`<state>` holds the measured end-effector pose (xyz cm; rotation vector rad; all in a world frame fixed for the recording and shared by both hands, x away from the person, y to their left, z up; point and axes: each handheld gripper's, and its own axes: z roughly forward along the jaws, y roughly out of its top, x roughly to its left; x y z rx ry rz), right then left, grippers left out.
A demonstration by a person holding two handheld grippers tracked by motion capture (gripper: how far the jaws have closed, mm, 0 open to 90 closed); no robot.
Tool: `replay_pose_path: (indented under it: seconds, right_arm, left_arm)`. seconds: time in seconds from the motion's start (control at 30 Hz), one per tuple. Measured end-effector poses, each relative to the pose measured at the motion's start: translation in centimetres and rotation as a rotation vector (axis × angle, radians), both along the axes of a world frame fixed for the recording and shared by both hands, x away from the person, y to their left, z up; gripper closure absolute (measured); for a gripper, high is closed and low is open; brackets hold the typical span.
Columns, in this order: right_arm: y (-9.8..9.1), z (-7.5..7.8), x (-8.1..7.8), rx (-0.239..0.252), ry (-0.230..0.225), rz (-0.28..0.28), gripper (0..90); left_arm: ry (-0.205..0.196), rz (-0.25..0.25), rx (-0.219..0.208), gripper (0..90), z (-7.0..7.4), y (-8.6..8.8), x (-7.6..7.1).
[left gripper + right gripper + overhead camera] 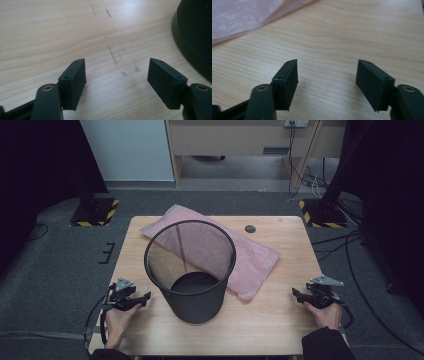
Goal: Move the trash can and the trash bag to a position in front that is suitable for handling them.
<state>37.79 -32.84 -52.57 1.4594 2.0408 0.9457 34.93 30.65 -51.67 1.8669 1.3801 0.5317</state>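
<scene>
A black mesh waste bin (191,270) stands upright in the middle of the wooden table (280,330). A flat pink plastic bag (252,262) lies behind and beside it, running from the far left toward the right. My left gripper (146,296) rests on the table just left of the bin, jaws open and empty; the bin's base (195,37) shows at the right of the left gripper view. My right gripper (296,295) rests near the right edge, open and empty, with the bag's edge (249,17) ahead at upper left of its view.
A small dark round hole (250,228) sits in the tabletop at the far side. Grey carpet surrounds the table, with two stand bases marked in yellow and black (95,212) and cables (345,245) on the floor at the right.
</scene>
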Motion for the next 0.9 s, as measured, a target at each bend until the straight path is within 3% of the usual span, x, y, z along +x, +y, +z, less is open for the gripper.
replay_pose_path:
  seconds: [0.03,0.07,0.1,0.17,0.33,0.37,0.4,0.43,0.63,0.7,0.9]
  right_arm:
    - [0.0,0.0,0.0,0.0,0.0,0.0,36.0]
    - [0.1,0.3,-0.1,0.002,-0.021,0.003,37.5]
    - [0.3,1.1,-0.3,0.036,-0.066,-0.002,38.7]
    - [0.5,1.9,-0.4,0.051,-0.1,0.004,38.3]
    - [1.1,3.7,-0.6,0.06,-0.142,0.011,38.2]
    - [1.4,4.6,-0.6,0.081,-0.178,0.008,39.0]
    - [1.4,4.6,-0.6,0.081,-0.178,0.008,39.0]
    - [1.8,5.6,-0.5,0.097,-0.223,0.009,39.3]
    - [3.3,8.1,-0.1,0.124,-0.281,0.037,37.8]
    - [4.7,9.7,0.1,0.135,-0.341,0.065,39.6]
    - [7.5,11.7,0.4,0.164,-0.393,0.095,45.2]
  left_arm:
    - [0.0,0.0,0.0,33.8,0.0,0.0,0.0]
    - [-0.024,0.019,-0.033,33.8,0.5,0.3,-0.3]
    - [-0.04,0.03,-0.05,36.0,0.8,0.5,-0.5]
    - [-0.09,0.051,-0.083,37.5,2.0,0.9,-1.2]
    - [-0.143,0.073,-0.11,41.9,3.7,1.3,-2.0]
    - [-0.161,0.076,-0.112,43.9,4.2,1.3,-2.2]
    - [-0.171,0.076,-0.114,43.9,4.6,1.3,-2.3]
    - [-0.187,0.073,-0.125,46.1,5.2,1.2,-2.5]
    - [-0.252,0.054,-0.166,53.8,7.9,0.0,-2.7]
    - [-0.273,0.044,-0.178,59.1,8.8,-0.5,-2.6]
    - [-0.304,0.0,-0.208,66.8,10.5,-2.8,-2.1]
